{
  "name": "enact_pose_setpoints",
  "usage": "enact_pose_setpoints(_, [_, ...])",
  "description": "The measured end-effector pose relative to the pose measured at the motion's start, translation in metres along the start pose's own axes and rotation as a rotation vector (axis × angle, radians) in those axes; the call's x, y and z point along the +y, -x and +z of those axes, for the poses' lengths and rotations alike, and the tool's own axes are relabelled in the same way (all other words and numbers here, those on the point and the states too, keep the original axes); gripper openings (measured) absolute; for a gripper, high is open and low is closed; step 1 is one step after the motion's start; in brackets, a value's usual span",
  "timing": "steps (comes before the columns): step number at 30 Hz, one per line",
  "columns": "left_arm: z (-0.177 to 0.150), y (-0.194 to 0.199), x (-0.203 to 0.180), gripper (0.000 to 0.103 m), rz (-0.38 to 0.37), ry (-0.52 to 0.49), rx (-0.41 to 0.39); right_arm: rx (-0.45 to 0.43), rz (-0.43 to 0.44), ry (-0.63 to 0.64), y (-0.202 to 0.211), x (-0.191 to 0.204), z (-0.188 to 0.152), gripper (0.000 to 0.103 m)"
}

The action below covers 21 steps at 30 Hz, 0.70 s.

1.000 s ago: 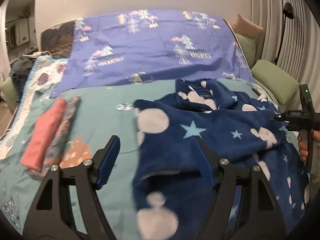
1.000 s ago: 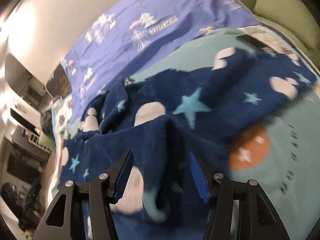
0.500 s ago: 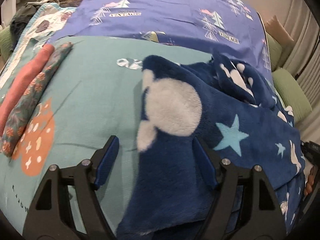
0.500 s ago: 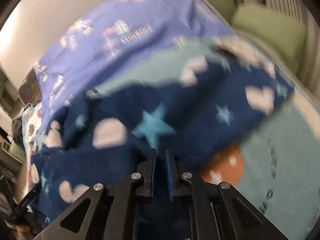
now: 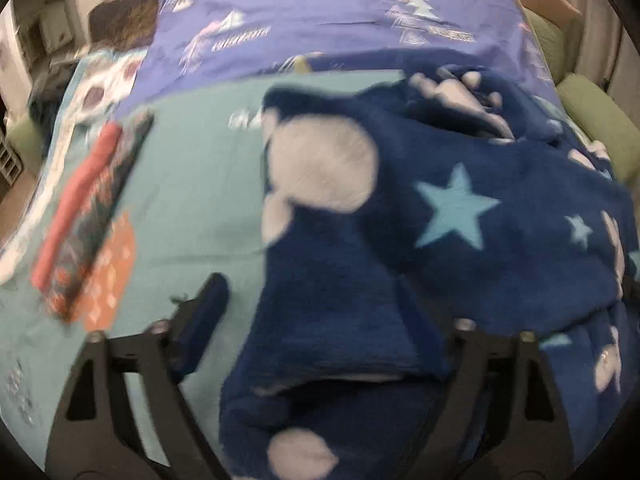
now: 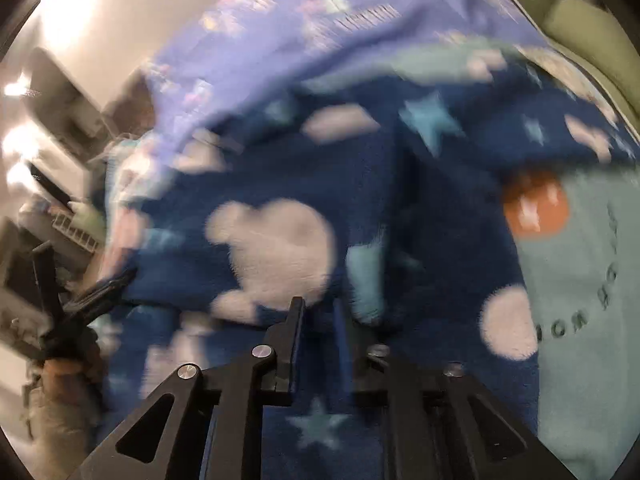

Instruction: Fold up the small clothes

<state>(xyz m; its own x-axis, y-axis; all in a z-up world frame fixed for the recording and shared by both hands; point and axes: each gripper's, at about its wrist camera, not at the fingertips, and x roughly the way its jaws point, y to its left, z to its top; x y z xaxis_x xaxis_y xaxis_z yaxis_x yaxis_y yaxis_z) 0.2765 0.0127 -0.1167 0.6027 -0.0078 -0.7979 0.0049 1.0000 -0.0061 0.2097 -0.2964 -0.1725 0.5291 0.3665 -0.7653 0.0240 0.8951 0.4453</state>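
A navy fleece garment (image 5: 460, 216) with white blobs and light blue stars lies crumpled on a teal bedsheet (image 5: 192, 200). My left gripper (image 5: 320, 320) is open, its fingers wide apart, and the garment's near left part lies between them. In the right wrist view my right gripper (image 6: 320, 316) has its fingers close together with a fold of the same garment (image 6: 276, 240) between them. The left gripper (image 6: 80, 304) and the hand that holds it show at the left edge there. Both views are blurred.
Two folded pieces, one pink (image 5: 76, 204) and one dark patterned (image 5: 108, 204), lie side by side at the left of the bed. A purple sheet with tree prints (image 5: 340, 16) covers the far half. Green cushions (image 5: 596, 120) sit at the right.
My right gripper went from open to shut on a fold of the garment. My left gripper stayed open while its view shifted over the garment's left part.
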Motion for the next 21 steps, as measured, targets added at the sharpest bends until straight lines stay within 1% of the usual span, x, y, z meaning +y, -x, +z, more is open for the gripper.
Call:
enact_pose_setpoints(1, [0.001, 0.003, 0.008, 0.091, -0.027, 0.044, -0.001, -0.039, 0.03, -0.038, 0.004, -0.004, -0.003, 0.01])
enact_pose_setpoints(3, [0.0, 0.01, 0.018, 0.091, -0.028, 0.082, -0.019, -0.044, 0.04, -0.038, 0.017, -0.004, -0.007, 0.013])
enact_pose_setpoints(5, [0.0, 0.021, 0.027, 0.089, -0.043, 0.126, -0.042, -0.067, 0.033, -0.02, 0.032, -0.004, -0.013, 0.013])
enact_pose_setpoints(6, [0.0, 0.031, 0.031, 0.089, -0.066, 0.154, -0.067, -0.082, 0.023, -0.016, 0.039, -0.006, -0.014, 0.016])
enact_pose_setpoints(7, [0.0, 0.037, 0.03, 0.089, -0.085, 0.163, -0.085, -0.107, 0.001, -0.025, 0.05, -0.014, -0.013, 0.021])
enact_pose_setpoints(8, [0.001, 0.046, 0.027, 0.089, -0.11, 0.16, -0.105, -0.122, -0.011, -0.044, 0.055, -0.022, -0.01, 0.024])
enact_pose_setpoints(10, [0.003, 0.057, 0.017, 0.089, -0.13, 0.126, -0.132, -0.155, -0.028, -0.134, 0.064, -0.045, -0.004, 0.038])
enact_pose_setpoints(11, [0.003, 0.062, 0.007, 0.089, -0.143, 0.095, -0.145, -0.176, -0.023, -0.217, 0.069, -0.066, 0.0, 0.039])
enact_pose_setpoints(12, [0.003, 0.065, -0.001, 0.089, -0.154, 0.064, -0.153, -0.186, -0.013, -0.271, 0.072, -0.082, 0.0, 0.04])
enact_pose_setpoints(13, [0.002, 0.066, -0.01, 0.089, -0.16, 0.031, -0.158, -0.197, 0.015, -0.364, 0.072, -0.106, 0.004, 0.04])
enact_pose_setpoints(14, [0.002, 0.065, -0.017, 0.089, -0.158, 0.006, -0.16, -0.203, 0.04, -0.42, 0.071, -0.118, 0.005, 0.04])
enact_pose_setpoints(15, [0.001, 0.062, -0.024, 0.089, -0.15, -0.012, -0.158, -0.218, 0.08, -0.5, 0.069, -0.136, 0.008, 0.04])
enact_pose_setpoints(17, [-0.002, 0.052, -0.033, 0.089, -0.137, -0.035, -0.131, -0.251, 0.129, -0.604, 0.067, -0.162, 0.013, 0.041])
enact_pose_setpoints(19, [-0.007, 0.041, -0.041, 0.089, -0.129, -0.05, -0.102, -0.273, 0.141, -0.675, 0.061, -0.184, 0.022, 0.043])
enact_pose_setpoints(21, [-0.011, 0.039, -0.048, 0.089, -0.117, -0.07, -0.096, -0.286, 0.114, -0.726, 0.059, -0.207, 0.03, 0.045])
